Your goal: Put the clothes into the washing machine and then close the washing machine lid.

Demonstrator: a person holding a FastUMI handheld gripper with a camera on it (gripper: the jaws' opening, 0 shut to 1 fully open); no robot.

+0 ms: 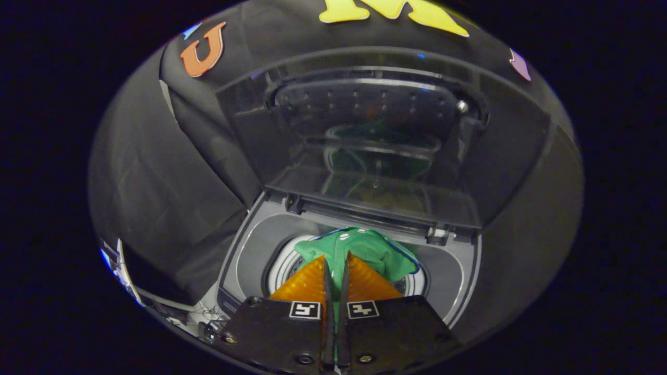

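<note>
A green garment [365, 250] with blue trim hangs over the round drum opening [284, 265] of the top-loading washing machine [250, 250]. My gripper [336, 260] is shut on the green cloth, a thin strip of which shows between the two fingers. The bunched cloth spreads just ahead of the fingertips and over the drum's mouth. The machine's dark see-through lid [375, 151] stands raised upright behind the drum, mirroring the green cloth in its glass.
The lid's hinges [437, 234] sit at the back edge of the machine's grey top. Black booth cloth [156, 198] hangs close on the left and behind the lid. Some cables and small items [203, 317] lie low at the left, beside the machine.
</note>
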